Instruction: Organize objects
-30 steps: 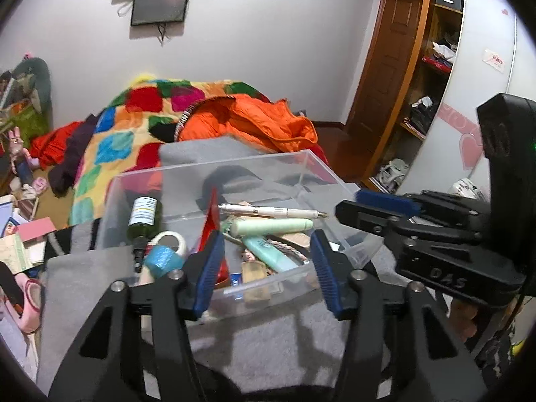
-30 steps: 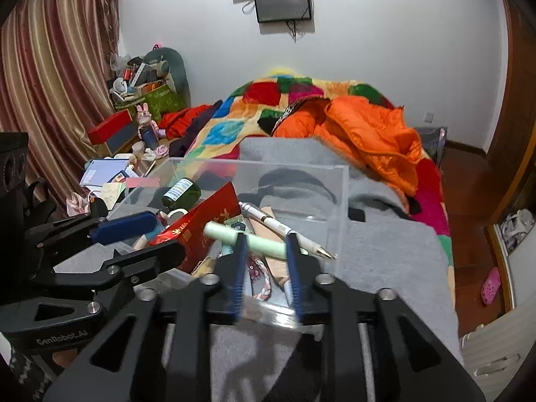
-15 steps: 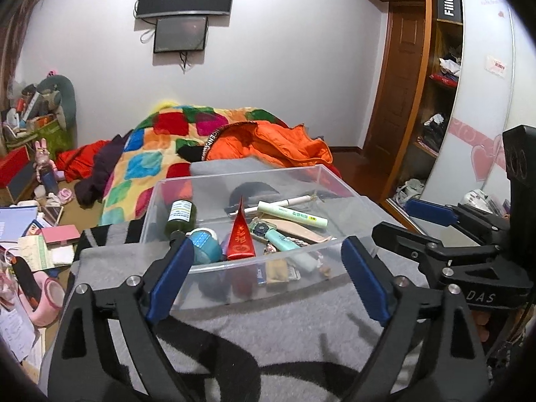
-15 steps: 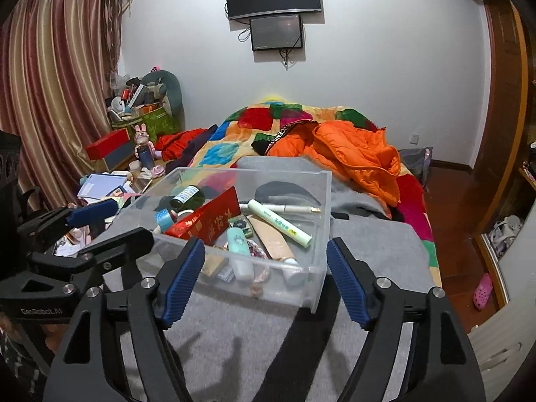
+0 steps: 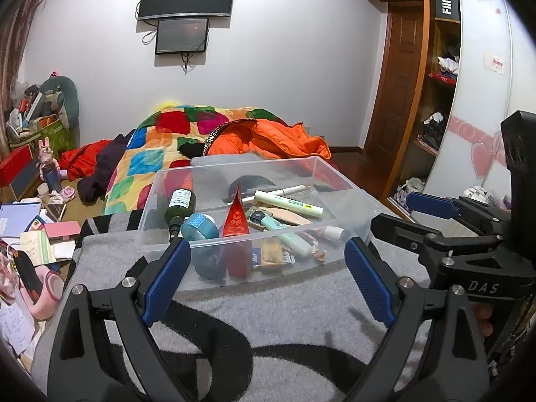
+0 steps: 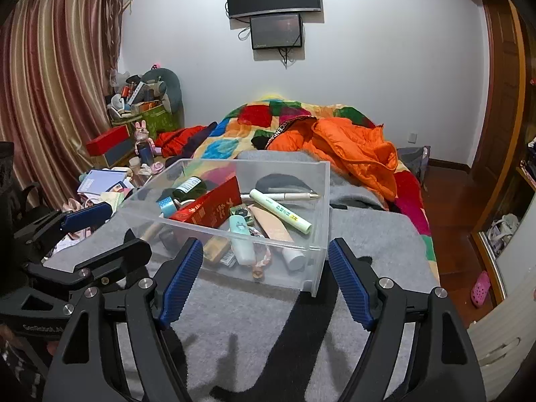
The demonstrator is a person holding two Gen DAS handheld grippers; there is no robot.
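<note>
Left tool [image 5: 268, 268]: jaws spread wide, nothing held between the blue pads [image 5: 165, 276]. It is positioned just near of the clear plastic bin [image 5: 355, 201], with no contact visible.

Right tool [image 6: 266, 279]: jaws likewise spread wide and nothing gripped. Its pads [image 6: 348, 281] are seen in front of the bin's near right corner; whether they touch it cannot be told. In the left wrist view the right tool appears at the right edge, apart from the bin.

The bin is set on a grey blanket with black markings [image 5: 301, 311], the blanket lying on the bed. Contents recorded:
- dark green bottle with a white label [image 5: 179, 206], lying at far left
- blue tape roll [image 5: 201, 227], just near of the bottle
- red packet [image 6: 209, 207], standing on edge and leaning, centre
- pale green tube [image 6: 279, 211], lying diagonally across the right half
- white pen [image 6: 288, 196], lying along the far side, behind the tube
- mint tube [image 6: 241, 238], near centre, cap toward the near wall
- small flat packs against the near wall; labels too blurred to read

Beyond the bin, an orange jacket [image 6: 351, 147] is seen on a patchwork quilt [image 5: 150, 160].
</note>
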